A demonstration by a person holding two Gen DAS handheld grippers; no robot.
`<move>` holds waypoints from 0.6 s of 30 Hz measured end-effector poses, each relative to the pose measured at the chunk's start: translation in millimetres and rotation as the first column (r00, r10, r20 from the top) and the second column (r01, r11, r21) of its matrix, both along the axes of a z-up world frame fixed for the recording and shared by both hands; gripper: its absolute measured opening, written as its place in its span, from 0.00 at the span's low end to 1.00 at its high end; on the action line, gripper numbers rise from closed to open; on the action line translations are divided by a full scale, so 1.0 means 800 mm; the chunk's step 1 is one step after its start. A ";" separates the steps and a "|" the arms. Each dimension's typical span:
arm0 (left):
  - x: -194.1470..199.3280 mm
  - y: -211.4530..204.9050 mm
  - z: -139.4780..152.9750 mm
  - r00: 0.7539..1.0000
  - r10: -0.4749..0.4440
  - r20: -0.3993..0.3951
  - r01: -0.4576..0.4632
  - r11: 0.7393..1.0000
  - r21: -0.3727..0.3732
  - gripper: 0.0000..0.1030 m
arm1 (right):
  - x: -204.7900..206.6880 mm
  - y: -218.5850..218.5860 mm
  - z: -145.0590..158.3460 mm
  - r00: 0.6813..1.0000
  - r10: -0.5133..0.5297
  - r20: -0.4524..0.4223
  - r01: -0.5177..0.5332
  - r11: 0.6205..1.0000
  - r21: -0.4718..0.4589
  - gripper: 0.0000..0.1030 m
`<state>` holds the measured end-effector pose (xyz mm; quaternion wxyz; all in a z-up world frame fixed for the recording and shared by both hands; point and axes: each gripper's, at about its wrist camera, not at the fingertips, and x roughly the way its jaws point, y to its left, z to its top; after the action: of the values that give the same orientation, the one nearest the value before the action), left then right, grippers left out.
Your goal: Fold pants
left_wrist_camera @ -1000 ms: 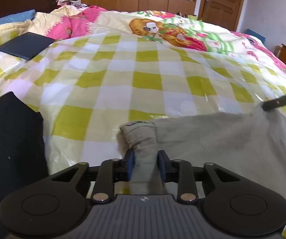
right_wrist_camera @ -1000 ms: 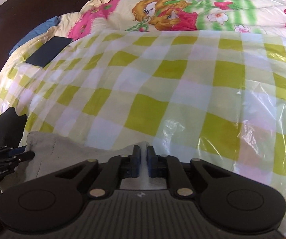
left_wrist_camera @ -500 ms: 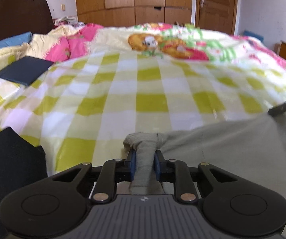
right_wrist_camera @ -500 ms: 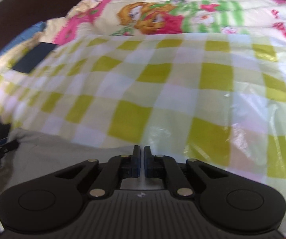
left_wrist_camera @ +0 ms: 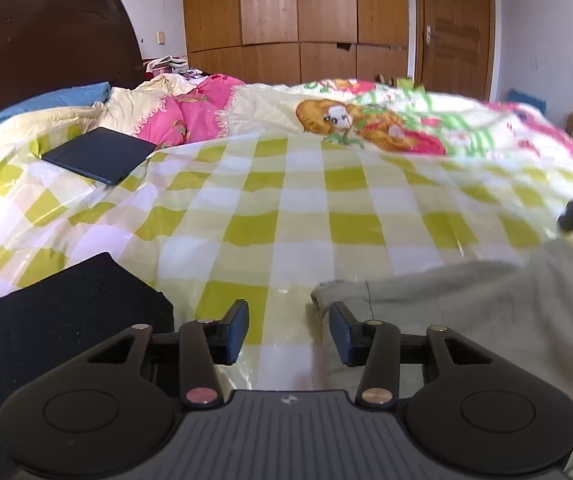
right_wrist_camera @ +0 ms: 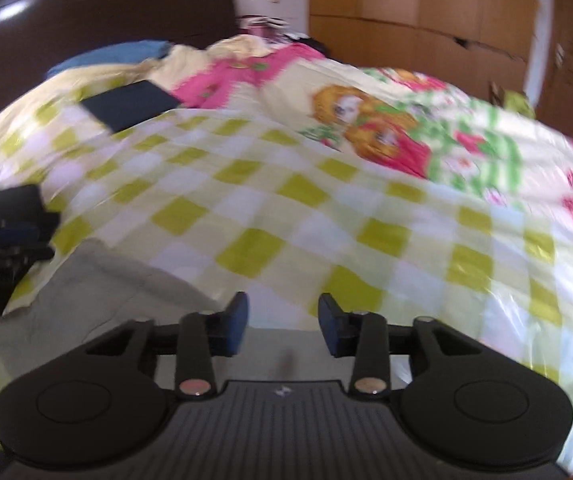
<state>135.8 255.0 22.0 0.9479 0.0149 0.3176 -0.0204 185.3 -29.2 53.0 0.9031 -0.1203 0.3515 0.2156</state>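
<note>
Pants (left_wrist_camera: 466, 320), pale grey, lie flat on the bed at my near edge, spreading from about 5 o'clock of my left gripper (left_wrist_camera: 288, 330) out toward 3 o'clock. Their nearest corner sits just beside my left gripper's right pad, perhaps brushing it; I cannot tell if it touches. My left gripper's jaws are opening and only checked sheet shows in the gap, so I hold nothing there.

My right gripper (right_wrist_camera: 282, 324) is opening as well, with nothing pinched; the grey cloth lies under it and runs off toward 9 o'clock in that blurred view, where my other gripper shows as a dark shape at the left edge. From the left wrist, a dark tip of my right gripper pokes in at 3 o'clock, just beyond the pants' far edge.

The bed wears a glossy yellow-green and white checked sheet (left_wrist_camera: 286, 208), a little wrinkled. At 8 o'clock of my left gripper lies a folded black cloth (left_wrist_camera: 58, 320). Farther off at 11 o'clock rests a flat dark blue item (left_wrist_camera: 100, 155), near a pink and cream bundle of bedding (left_wrist_camera: 182, 116) and a blue pillow (left_wrist_camera: 46, 102). At 1 o'clock spreads a cartoon-printed quilt (left_wrist_camera: 386, 128). Behind stand a dark headboard (left_wrist_camera: 46, 40), a wooden wardrobe (left_wrist_camera: 298, 20) and a wooden door (left_wrist_camera: 454, 28).
</note>
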 end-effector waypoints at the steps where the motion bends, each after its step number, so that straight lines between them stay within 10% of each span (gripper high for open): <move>1: 0.007 0.001 0.000 1.000 0.015 -0.014 -0.015 1.000 0.014 0.56 | 0.009 0.003 -0.006 1.000 -0.022 -0.003 0.022 1.000 -0.021 0.40; 8: -0.033 -0.017 0.027 0.997 -0.038 0.069 0.038 0.999 0.000 0.56 | -0.006 0.004 0.003 0.999 0.040 -0.035 -0.037 0.995 0.090 0.42; 13: -0.049 -0.057 -0.005 0.987 -0.159 -0.021 0.159 0.987 0.026 0.56 | 0.013 0.032 -0.059 0.966 0.103 -0.236 -0.060 0.981 0.184 0.42; 18: -0.047 -0.056 -0.052 0.984 -0.121 -0.127 0.136 0.983 0.120 0.68 | 0.044 0.012 -0.086 0.977 -0.041 -0.212 0.073 0.987 0.146 0.38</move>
<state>97.9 210.4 -19.9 0.9209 0.0952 0.3729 -0.0619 220.7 -19.2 -15.8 0.8737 -0.0175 0.4297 0.2273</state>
